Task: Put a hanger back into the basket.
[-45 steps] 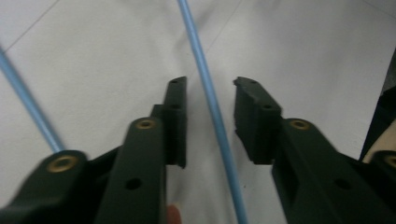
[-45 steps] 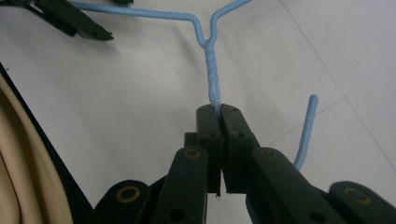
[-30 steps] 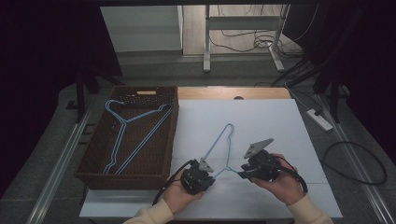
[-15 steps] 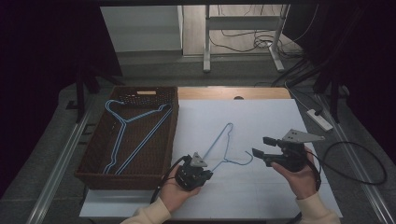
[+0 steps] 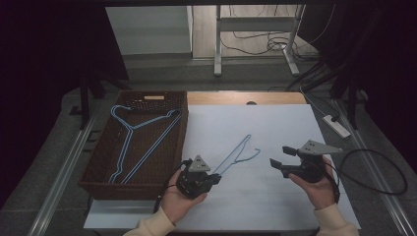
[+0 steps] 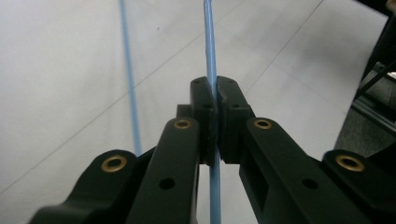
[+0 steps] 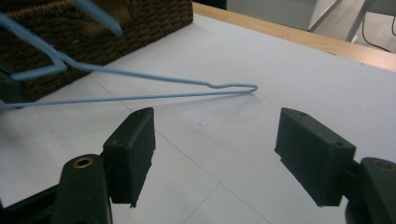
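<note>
Dim room, grey floor (image 5: 162, 69), cables (image 5: 255, 42), white table legs (image 5: 217, 44)

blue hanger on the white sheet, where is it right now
In the high view the blue hanger lies mid-table, right of the wicker basket, one end clamped in the left gripper.

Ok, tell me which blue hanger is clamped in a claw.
The blue hanger on the white table, held by the left claw on its wire. The other blue hanger lies untouched in the brown basket.
</note>
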